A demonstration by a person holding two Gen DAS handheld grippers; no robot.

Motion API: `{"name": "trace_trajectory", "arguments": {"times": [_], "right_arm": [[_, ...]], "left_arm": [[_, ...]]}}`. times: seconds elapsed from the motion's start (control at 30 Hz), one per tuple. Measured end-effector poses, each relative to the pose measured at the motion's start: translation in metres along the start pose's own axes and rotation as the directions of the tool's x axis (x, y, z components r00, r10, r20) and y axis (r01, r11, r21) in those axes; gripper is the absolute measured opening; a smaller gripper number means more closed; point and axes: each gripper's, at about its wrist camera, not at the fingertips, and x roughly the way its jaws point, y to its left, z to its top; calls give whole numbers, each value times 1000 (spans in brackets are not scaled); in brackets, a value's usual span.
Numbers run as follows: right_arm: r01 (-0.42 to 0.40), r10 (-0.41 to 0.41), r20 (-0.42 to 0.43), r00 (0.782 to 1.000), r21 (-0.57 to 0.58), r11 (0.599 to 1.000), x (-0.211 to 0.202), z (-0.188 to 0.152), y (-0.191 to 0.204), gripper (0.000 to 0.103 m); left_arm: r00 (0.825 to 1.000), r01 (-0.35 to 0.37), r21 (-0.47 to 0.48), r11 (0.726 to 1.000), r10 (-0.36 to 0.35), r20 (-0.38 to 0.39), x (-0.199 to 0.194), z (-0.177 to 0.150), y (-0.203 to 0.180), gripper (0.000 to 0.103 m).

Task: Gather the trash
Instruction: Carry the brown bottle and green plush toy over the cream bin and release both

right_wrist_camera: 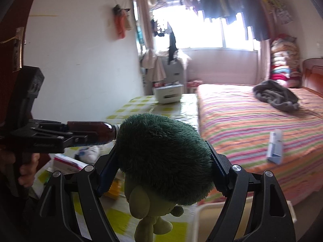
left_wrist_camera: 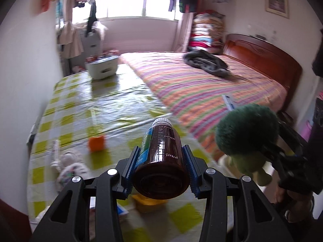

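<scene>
Two tongs are loaded. My left gripper (left_wrist_camera: 161, 161) is clamped on a brown bottle (left_wrist_camera: 161, 157): the blue pads (left_wrist_camera: 134, 161) press both sides of the body, base toward the camera, white cap pointing away over the table (left_wrist_camera: 66, 109). In the right wrist view the same bottle (right_wrist_camera: 90, 132) lies level in the left gripper (right_wrist_camera: 80, 135), its cap end just beside the plush.

My right gripper (right_wrist_camera: 163, 161) is closed around a green plush toy (right_wrist_camera: 161, 157), gripping the dark furry head from both sides; the lighter green body and legs hang below the fingers. In the left wrist view the plush toy (left_wrist_camera: 246, 133) sits to the right of the bottle, held above the table edge beside the bed (left_wrist_camera: 201, 88).

On the checked tablecloth below lie an orange cube (left_wrist_camera: 96, 143), a white tube (left_wrist_camera: 55, 151) and a white plush item (left_wrist_camera: 70, 167), all blurred. A white appliance (left_wrist_camera: 102, 67) stands at the far end. A blue-and-white box (right_wrist_camera: 275, 147) rests on the striped bedcover, with a grey blanket (right_wrist_camera: 276, 95) further back.
</scene>
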Motion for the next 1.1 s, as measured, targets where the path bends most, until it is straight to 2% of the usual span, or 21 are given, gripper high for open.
{"name": "trace_trajectory", "arguments": {"times": [0.23,0.53,0.73,0.87,1.1], "right_arm": [[152,-152,-3,988,74,986,-29,-26,-49,78],[294,-291,-45,956,212,932,-50,-57,-97,86],[304,-325,5,946,342,889,-72,-62,-126,89],[312,-375,66,924,433,845,-94,-65,-143,89],[311,-401,115,909,456,834,-107,-66,-146,89]], "left_arm": [[996,89,78,993,-87,-29,9,-5,-55,42],[977,204,128,971,-193,-91,27,-13,-113,42],[961,258,138,956,-240,-135,46,-14,-141,42],[948,292,148,945,-266,-173,61,-17,-160,42],[934,325,187,927,-283,-217,76,-26,-188,42]]}}
